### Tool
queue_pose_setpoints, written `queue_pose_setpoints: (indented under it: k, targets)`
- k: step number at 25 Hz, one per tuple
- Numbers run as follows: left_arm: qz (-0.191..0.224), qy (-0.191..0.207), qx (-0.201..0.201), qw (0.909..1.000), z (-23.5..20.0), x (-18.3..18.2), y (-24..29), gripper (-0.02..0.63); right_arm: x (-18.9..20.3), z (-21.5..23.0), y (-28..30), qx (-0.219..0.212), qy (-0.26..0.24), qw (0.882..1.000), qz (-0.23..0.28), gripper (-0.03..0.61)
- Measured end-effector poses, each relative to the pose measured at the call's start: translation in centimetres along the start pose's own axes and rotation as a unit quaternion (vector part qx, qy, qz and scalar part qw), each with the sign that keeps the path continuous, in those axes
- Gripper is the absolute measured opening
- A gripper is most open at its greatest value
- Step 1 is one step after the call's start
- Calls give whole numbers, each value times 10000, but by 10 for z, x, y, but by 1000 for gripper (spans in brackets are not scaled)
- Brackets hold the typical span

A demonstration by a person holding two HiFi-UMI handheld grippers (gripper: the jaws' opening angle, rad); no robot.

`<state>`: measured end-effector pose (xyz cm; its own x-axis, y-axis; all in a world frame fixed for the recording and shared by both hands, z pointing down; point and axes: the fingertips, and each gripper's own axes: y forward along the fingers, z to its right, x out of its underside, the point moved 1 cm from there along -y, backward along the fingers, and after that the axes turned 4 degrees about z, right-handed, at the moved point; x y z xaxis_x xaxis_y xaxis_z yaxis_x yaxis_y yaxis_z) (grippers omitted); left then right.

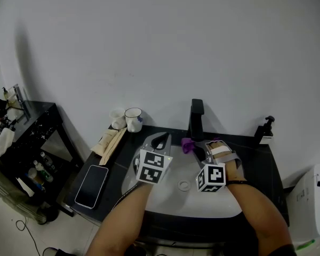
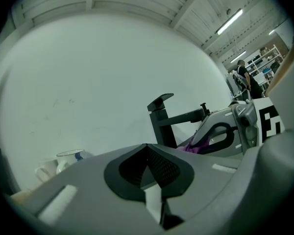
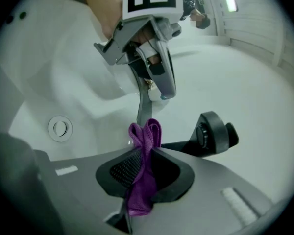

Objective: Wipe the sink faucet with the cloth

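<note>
- Holding the purple cloth (image 3: 139, 190) is the right gripper (image 3: 146, 153); its jaws are pressed together on the bunched fabric, and a small loop of it pokes out past the tips
- Left gripper (image 2: 148, 163) has its jaws drawn together with nothing between them; it hovers over the white sink (image 1: 170, 193), just beside the right one
- Black faucet (image 1: 196, 116) stands upright at the back of the sink on the dark surface (image 1: 261, 159); the head view puts the cloth close in front of its base, seemingly apart from it; no view shows contact
- Done so far, by my reading: the cloth is picked up and brought near the faucet
- Left to do, as I judge it: all of the wiping; spout, body and lever show no cloth on them
- Off to the side, two cups (image 1: 127, 119) and a phone (image 1: 92, 185) rest on the surface, well apart from the work
</note>
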<state>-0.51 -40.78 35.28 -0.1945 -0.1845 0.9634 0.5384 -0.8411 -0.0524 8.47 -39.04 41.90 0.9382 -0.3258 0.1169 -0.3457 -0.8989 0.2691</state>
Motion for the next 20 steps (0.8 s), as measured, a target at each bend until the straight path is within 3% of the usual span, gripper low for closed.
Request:
queue_pose_setpoints:
  k: [8, 15, 20]
  targets:
    - [-122, 114, -18, 9999, 0, 6, -3, 17, 22, 14, -48, 264, -365, 9989, -116, 63]
    - [-213, -313, 171, 9991, 13, 8, -4, 17, 69, 81, -66, 750, -243, 9953, -567, 64]
    - [-238, -315, 225, 9990, 15, 11, -1, 17, 67, 133, -66, 1204, -165, 9912, -529, 64]
